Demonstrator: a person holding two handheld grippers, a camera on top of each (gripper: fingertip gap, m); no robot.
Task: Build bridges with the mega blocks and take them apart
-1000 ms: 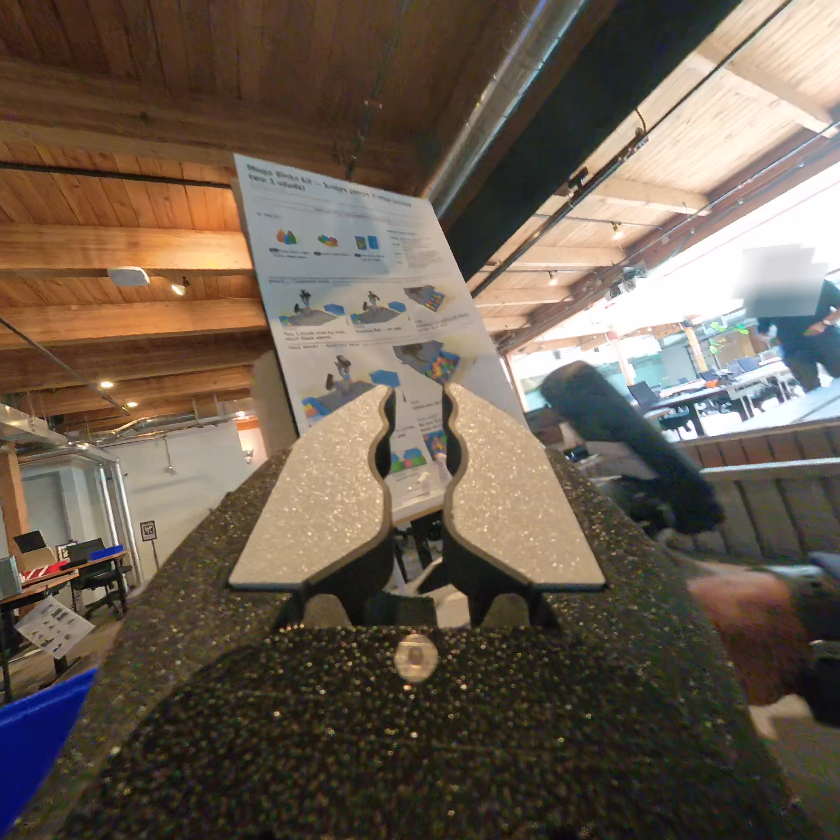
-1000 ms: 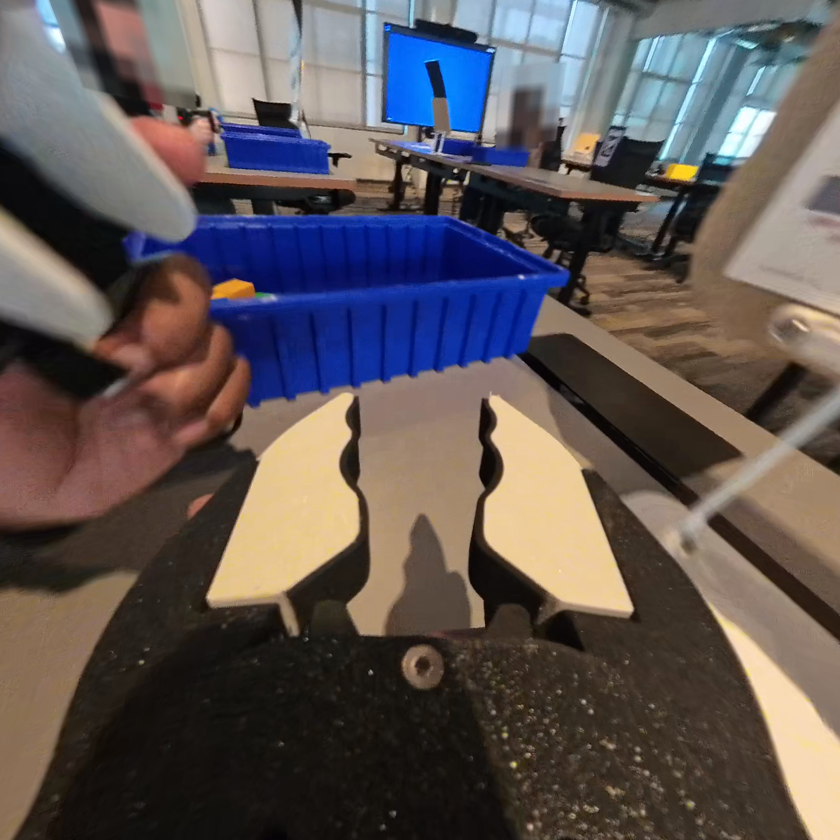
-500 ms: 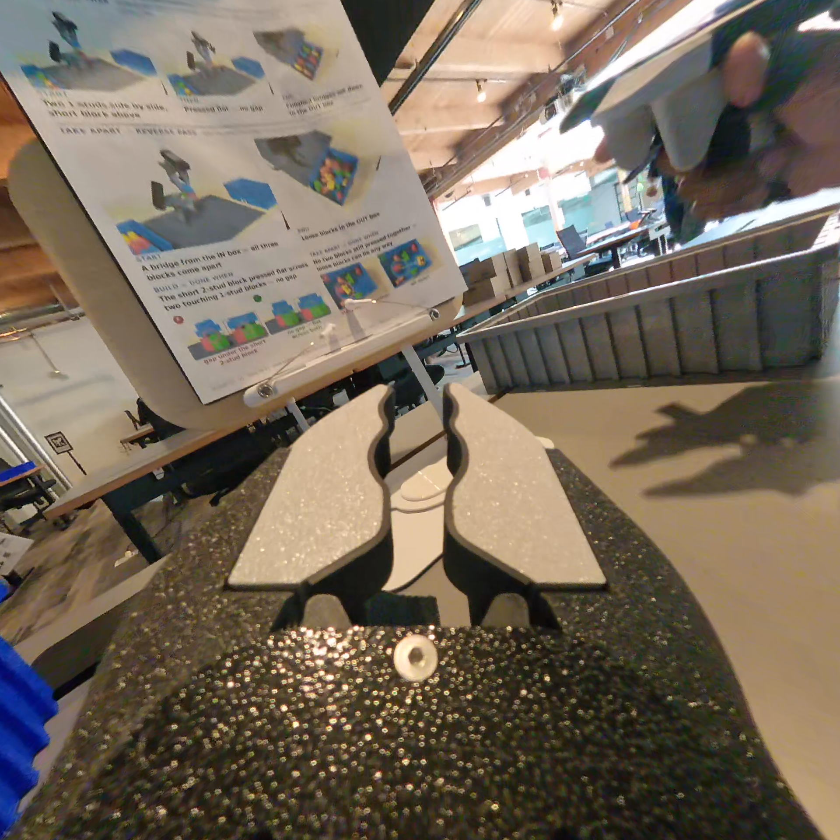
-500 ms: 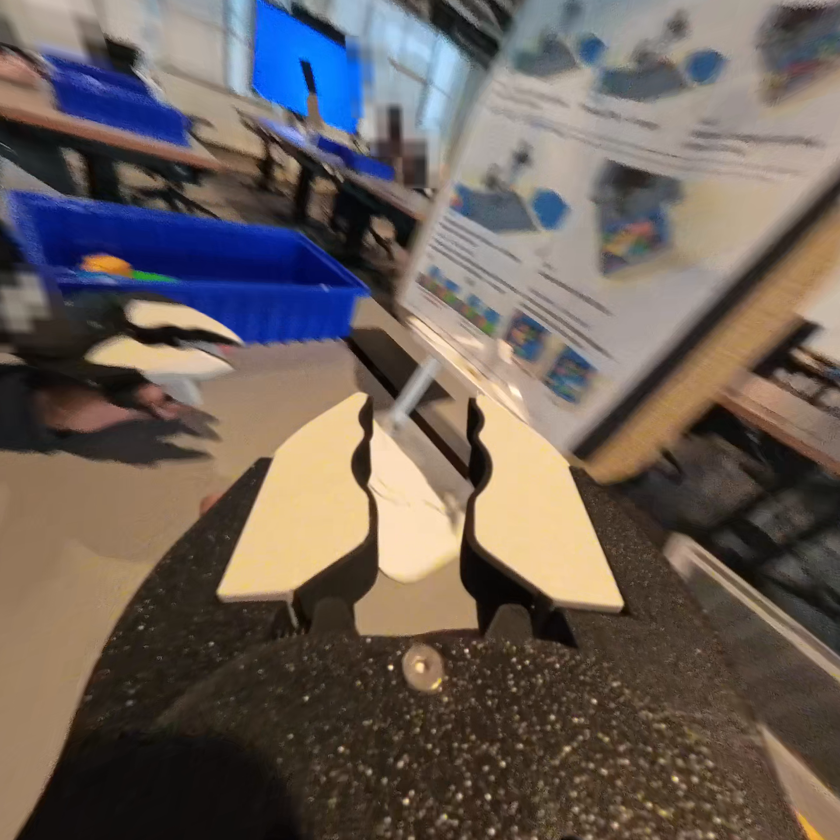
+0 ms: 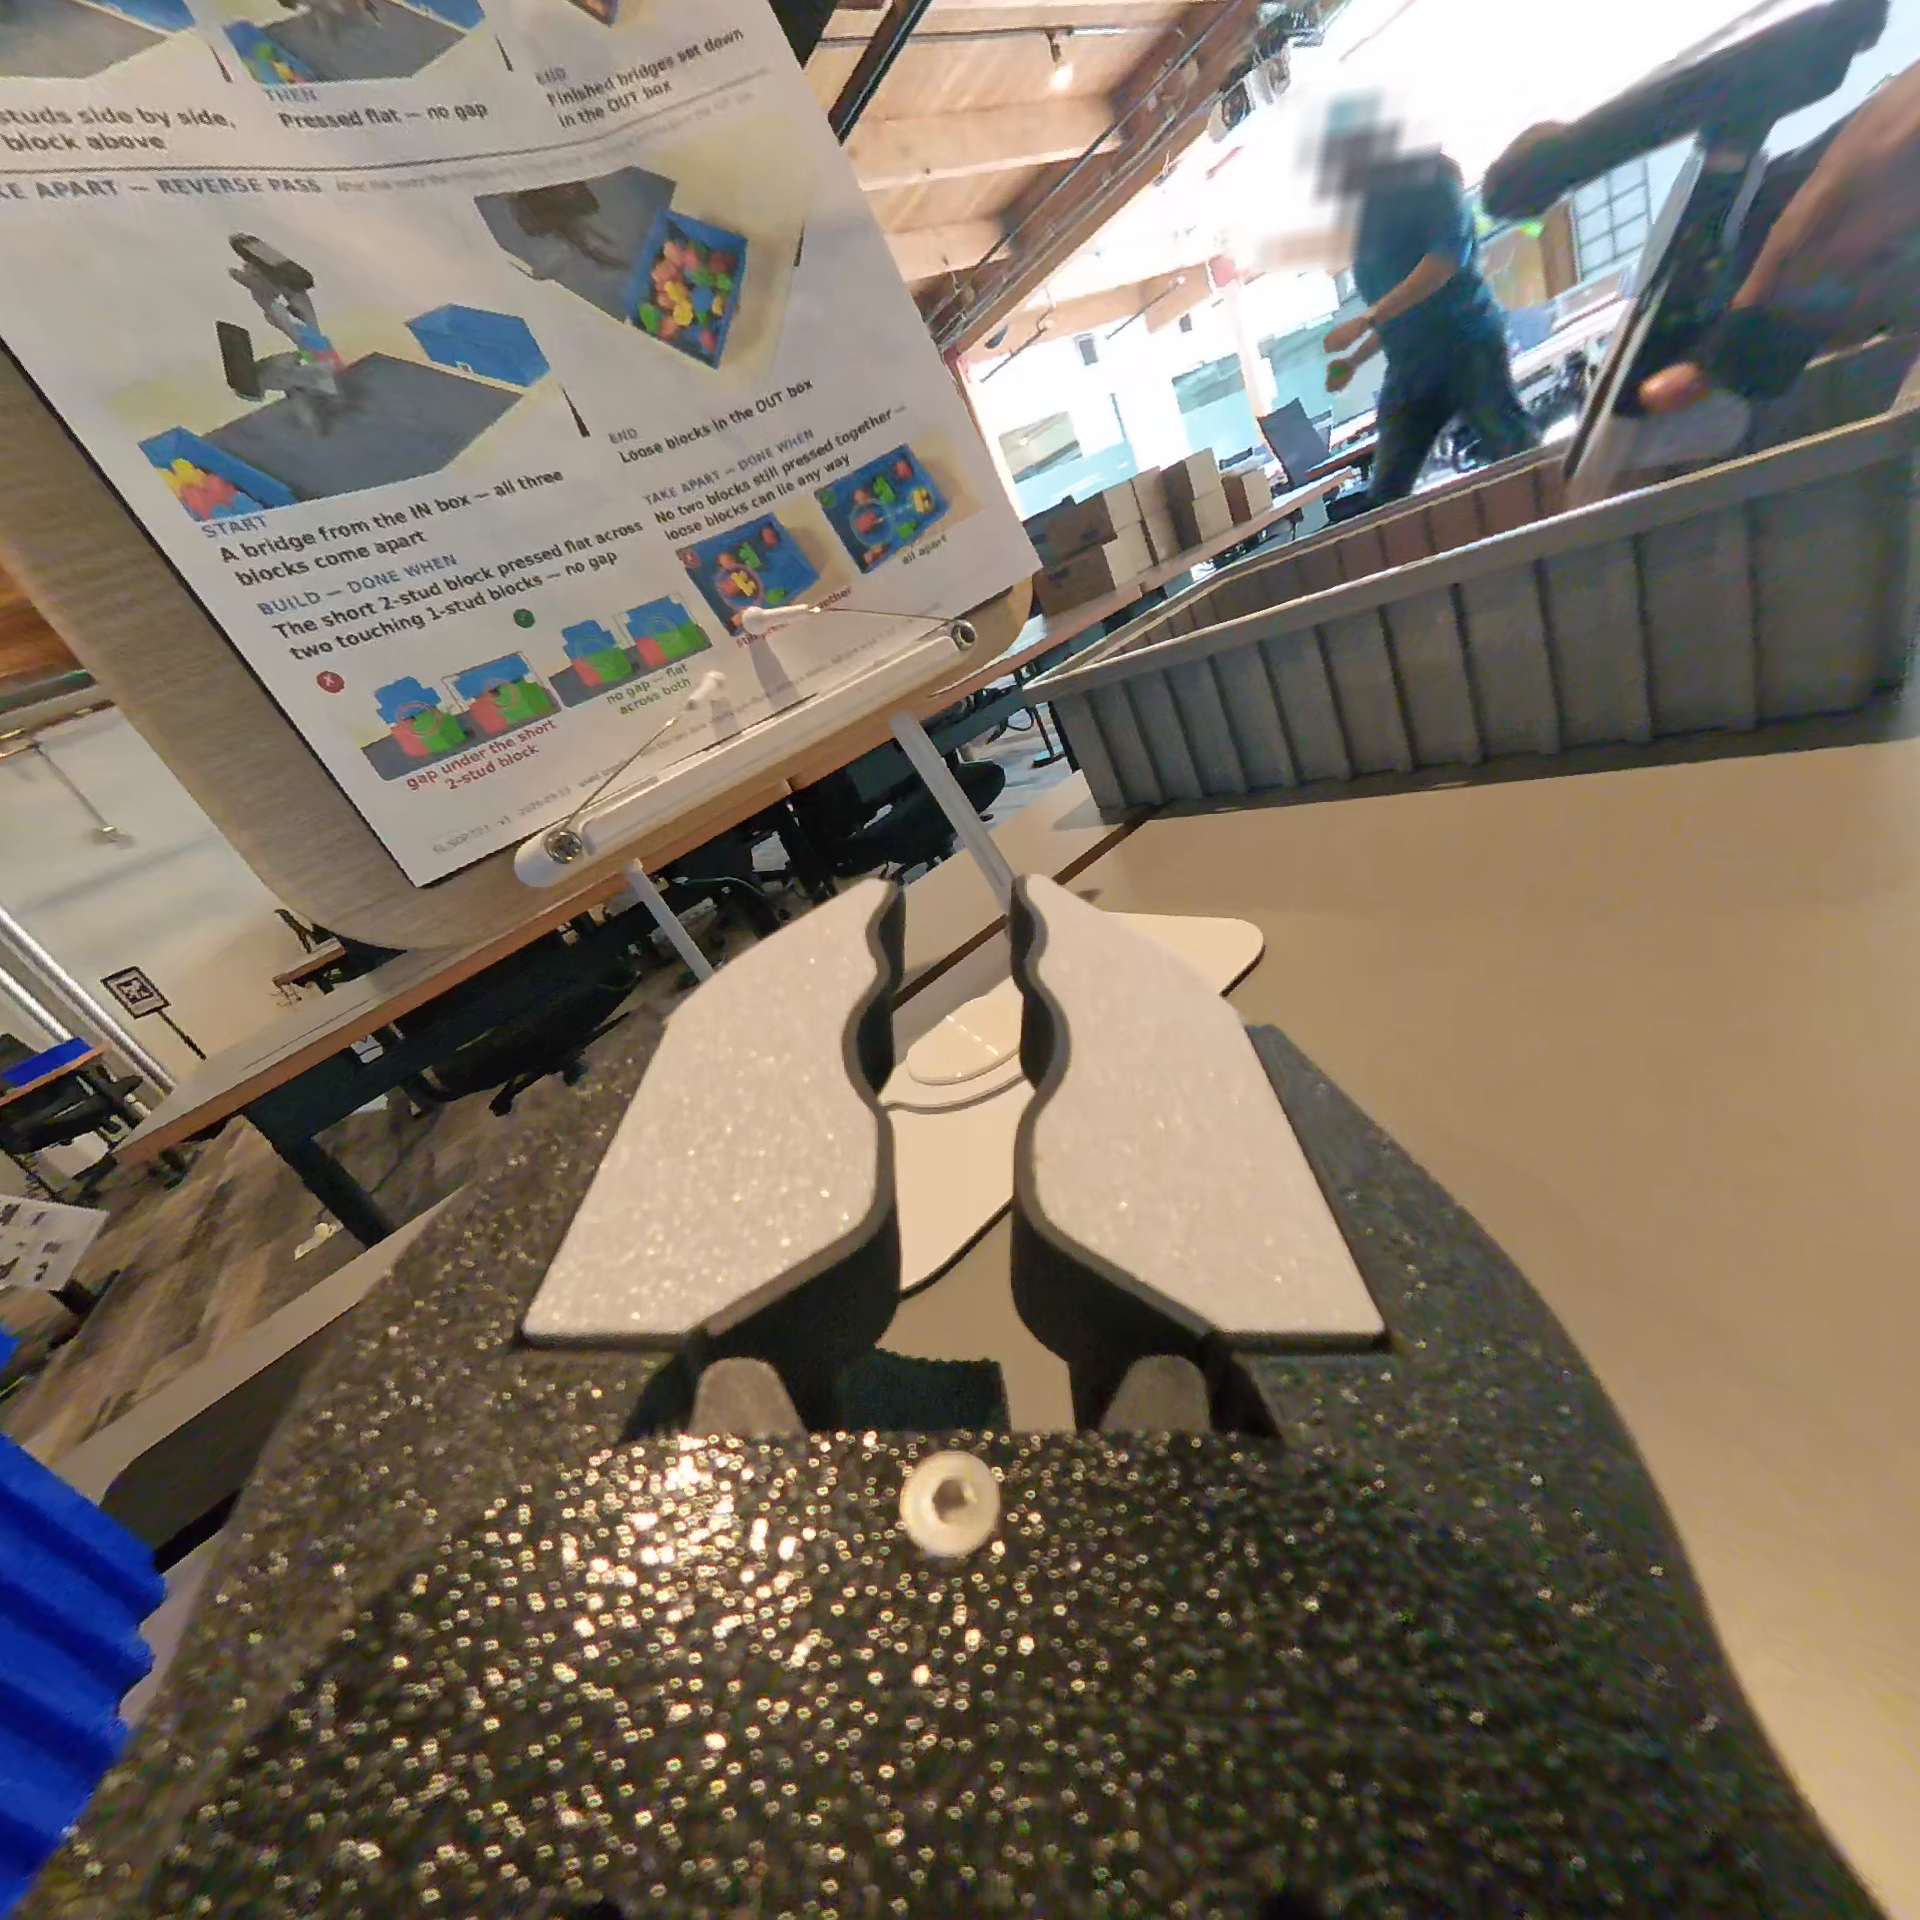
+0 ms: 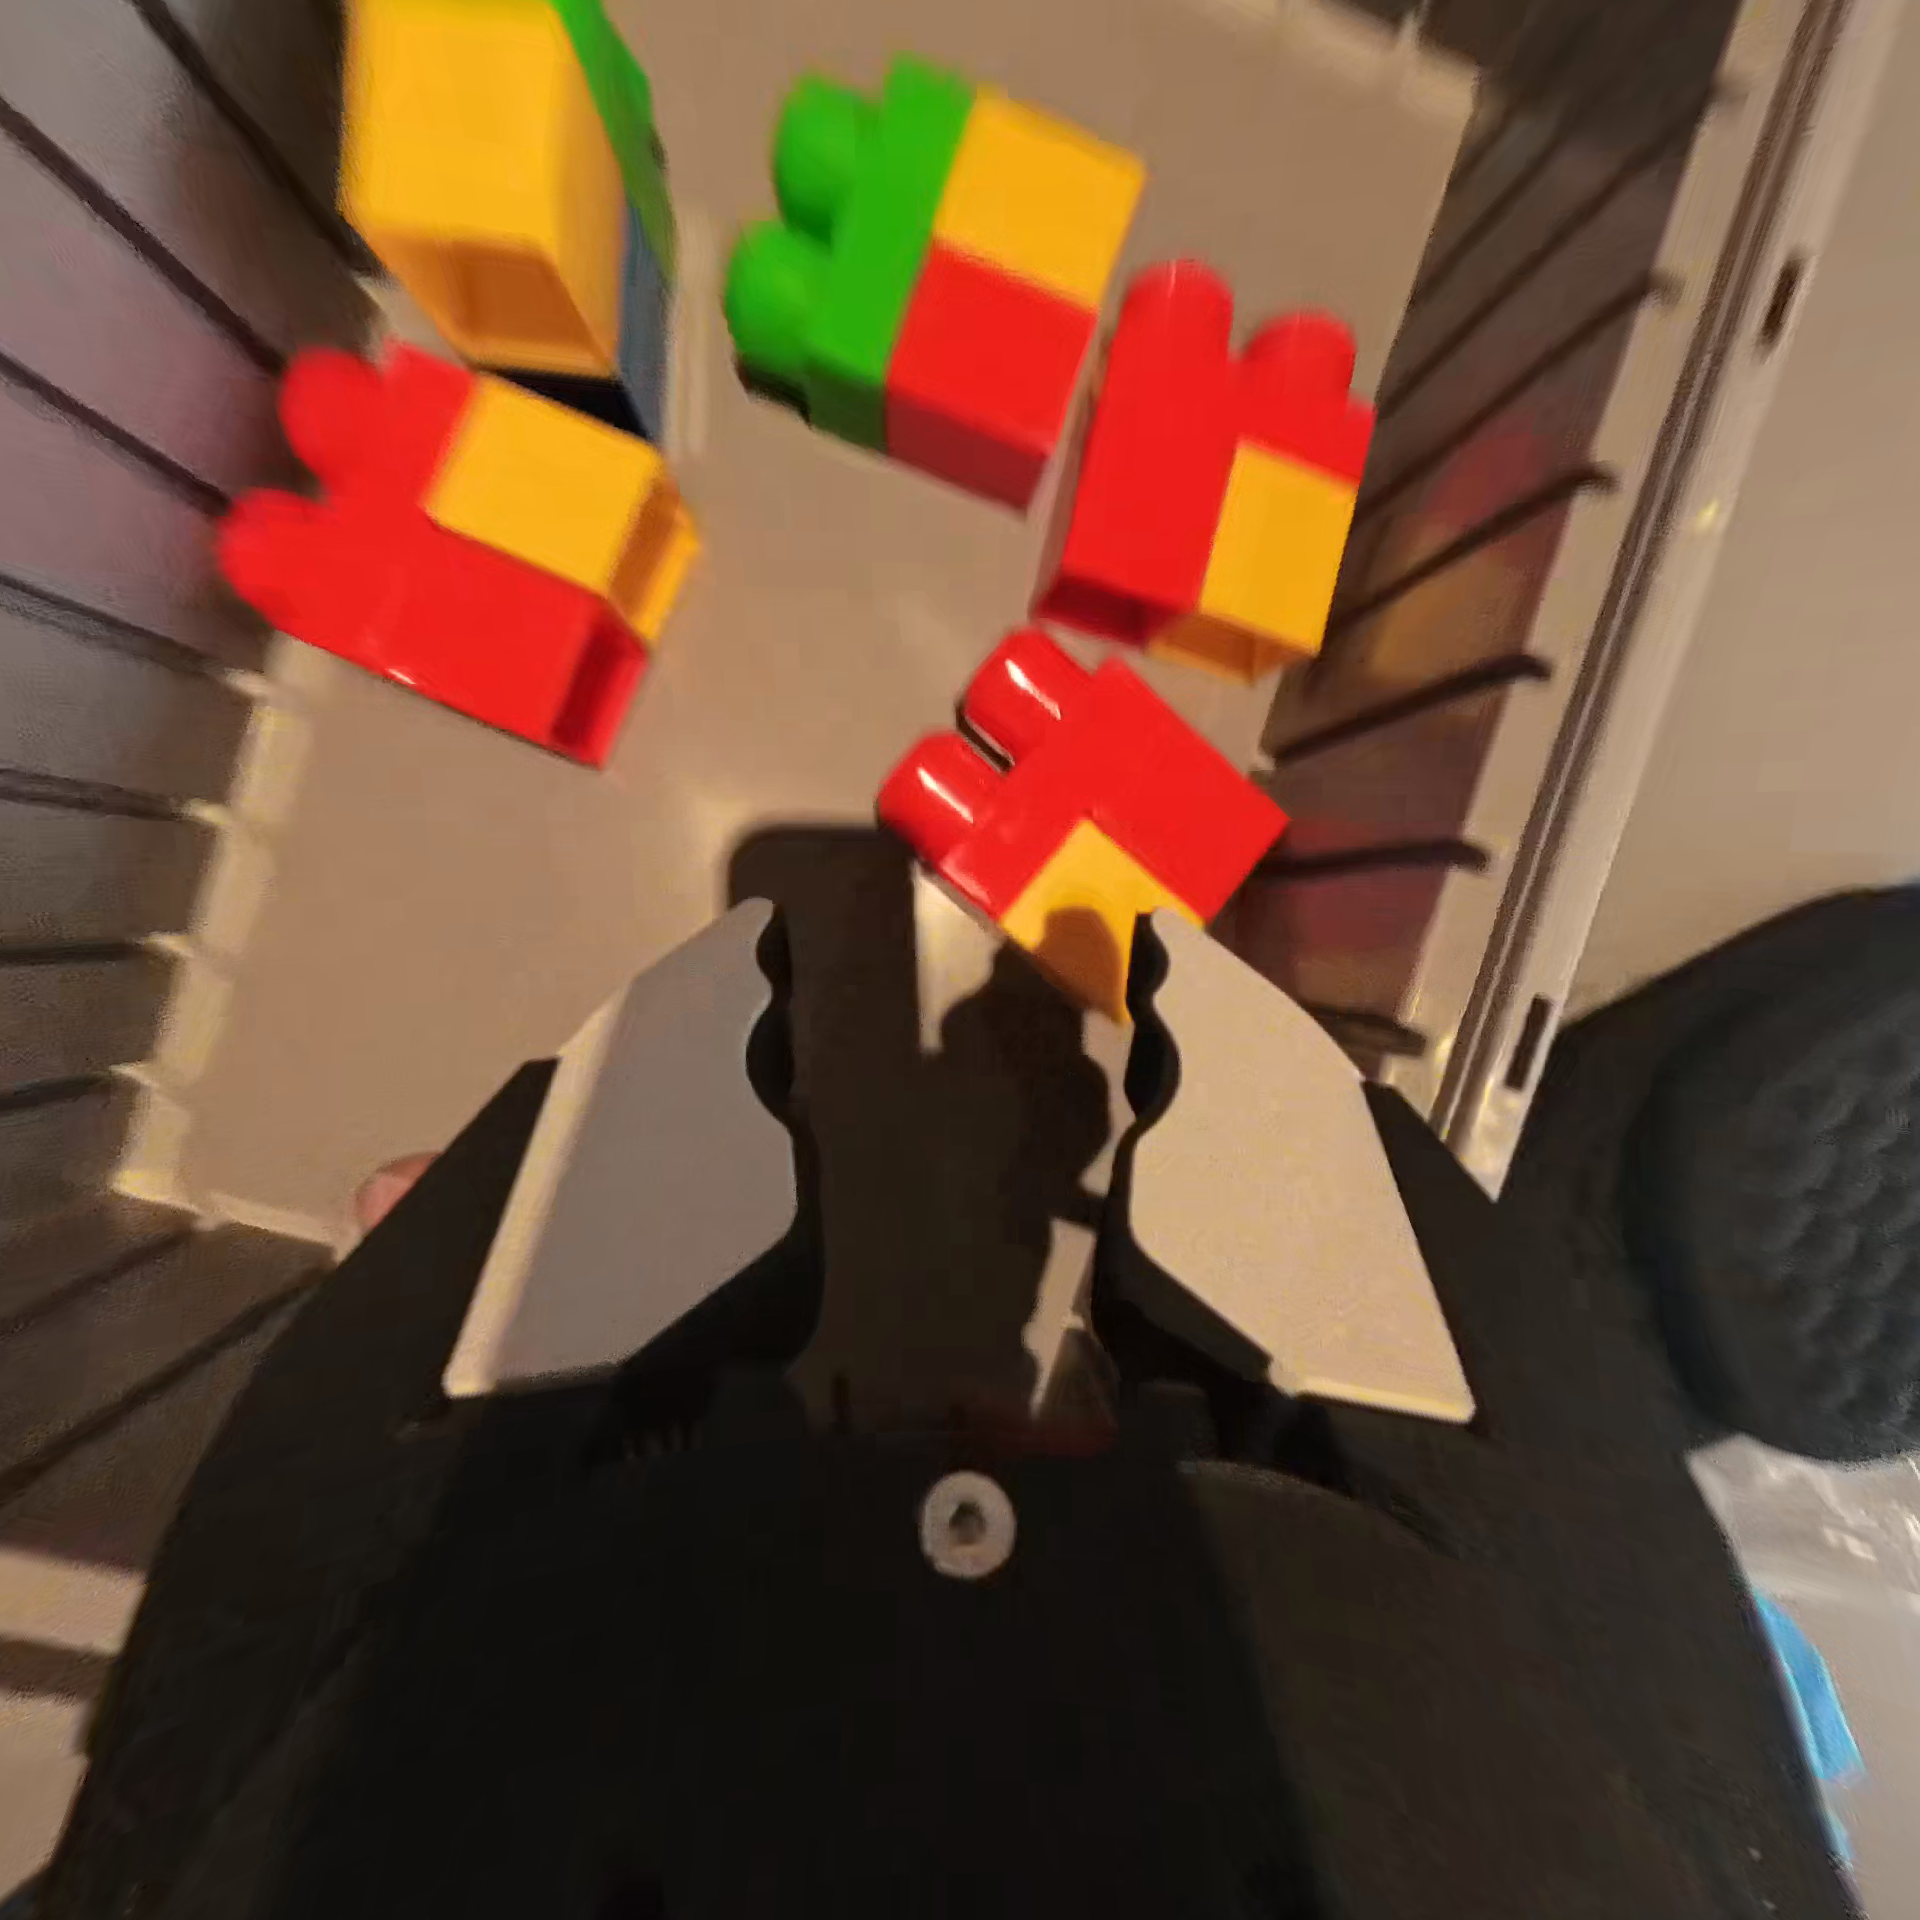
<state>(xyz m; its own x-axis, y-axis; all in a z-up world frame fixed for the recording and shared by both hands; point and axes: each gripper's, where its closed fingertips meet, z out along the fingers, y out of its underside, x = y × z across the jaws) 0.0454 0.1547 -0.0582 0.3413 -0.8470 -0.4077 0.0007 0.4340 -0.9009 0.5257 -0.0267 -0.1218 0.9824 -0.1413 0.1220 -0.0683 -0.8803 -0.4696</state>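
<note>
In the grey bin (image 6: pixel 1475 540), a red-yellow bridge (image 6: pixel 1081 810) lies just beyond the right gripper's (image 6: pixel 951 925) spread, empty fingers

Motion blur softens every block bridge in the grey bin (image 6: pixel 125 644); the yellow-and-green bridge (image 6: pixel 488 177) is cropped by the top edge, and the nearest red-and-yellow bridge (image 6: pixel 1081 810) sits partly behind the right gripper (image 6: pixel 951 935).

Red, yellow and green mega blocks (image 6: pixel 997 281) lie in a grey ribbed bin (image 6: pixel 114 644) (pale floor). Each gripper is speckled black with silver-grey fingers (image 5: pixel 727 1122).
</note>
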